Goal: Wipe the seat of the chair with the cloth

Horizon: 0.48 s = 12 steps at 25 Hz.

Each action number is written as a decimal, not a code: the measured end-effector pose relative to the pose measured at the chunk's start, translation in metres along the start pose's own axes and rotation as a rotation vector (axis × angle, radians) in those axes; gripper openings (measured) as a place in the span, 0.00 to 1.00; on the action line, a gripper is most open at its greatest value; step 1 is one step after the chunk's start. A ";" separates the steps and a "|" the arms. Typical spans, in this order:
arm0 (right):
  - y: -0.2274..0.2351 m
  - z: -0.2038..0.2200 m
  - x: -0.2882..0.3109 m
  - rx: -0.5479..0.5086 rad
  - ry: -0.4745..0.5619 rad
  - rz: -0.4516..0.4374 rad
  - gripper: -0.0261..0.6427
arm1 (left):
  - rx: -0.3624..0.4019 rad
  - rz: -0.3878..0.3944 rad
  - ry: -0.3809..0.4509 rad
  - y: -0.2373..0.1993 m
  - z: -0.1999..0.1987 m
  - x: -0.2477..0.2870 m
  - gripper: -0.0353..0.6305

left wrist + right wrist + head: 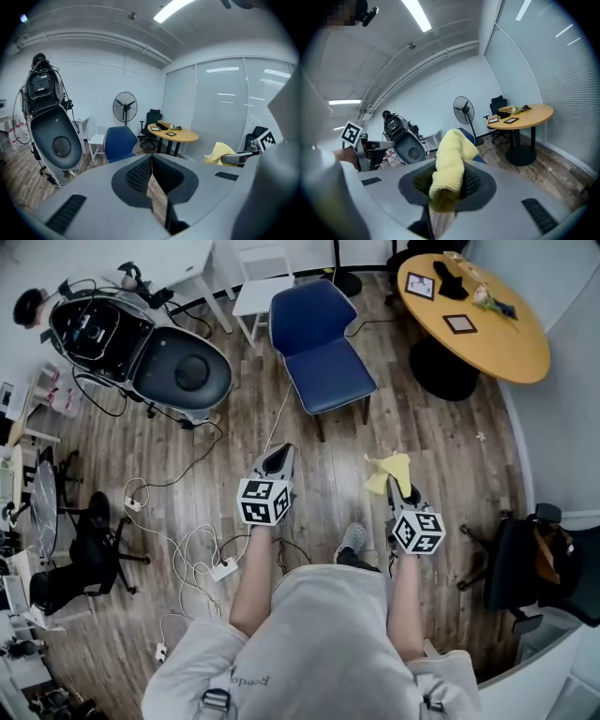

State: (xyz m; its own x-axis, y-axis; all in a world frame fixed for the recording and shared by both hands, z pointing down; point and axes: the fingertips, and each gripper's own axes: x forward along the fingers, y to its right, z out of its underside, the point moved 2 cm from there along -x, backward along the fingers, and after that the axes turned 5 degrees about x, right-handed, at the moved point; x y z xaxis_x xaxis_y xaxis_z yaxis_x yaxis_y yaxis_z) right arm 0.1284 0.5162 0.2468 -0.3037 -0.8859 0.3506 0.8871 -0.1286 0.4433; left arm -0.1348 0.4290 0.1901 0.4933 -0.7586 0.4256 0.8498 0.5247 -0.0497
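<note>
two grippers reach over the wood floor [450,456] in the head view: the right gripper [401,486] pinches a yellow cloth [388,472], with the blue chair [319,343] well ahead. left gripper view: the left gripper [151,161] has its jaws together, empty. right gripper view: cloth clamped between the jaws, its free end standing upward.

Grey-brown wood floor [450,474], round table [511,348]

1 blue chair [319,348], 1 yellow cloth [389,472], 2 grippers: left gripper [278,454] & right gripper [403,491]. 1 round table [511,348] w/ 2 pic frames [419,285], [459,323]; 1 fan [125,105].
</note>
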 end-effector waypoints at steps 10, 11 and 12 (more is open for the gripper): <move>0.068 -0.036 0.036 0.036 -0.030 0.008 0.19 | -0.052 -0.092 -0.060 -0.014 -0.002 0.037 0.09; 0.071 -0.036 0.040 0.038 -0.036 0.008 0.19 | -0.059 -0.100 -0.067 -0.017 0.001 0.039 0.09; 0.074 -0.037 0.044 0.038 -0.042 0.008 0.19 | -0.070 -0.108 -0.072 -0.020 0.003 0.041 0.09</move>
State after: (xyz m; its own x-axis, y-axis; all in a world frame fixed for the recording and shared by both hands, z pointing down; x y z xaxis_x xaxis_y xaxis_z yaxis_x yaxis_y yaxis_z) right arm 0.1933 0.4509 0.2647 -0.3116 -0.8671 0.3886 0.8759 -0.1035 0.4713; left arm -0.1324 0.3884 0.2113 0.3863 -0.7782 0.4952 0.9092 0.4116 -0.0624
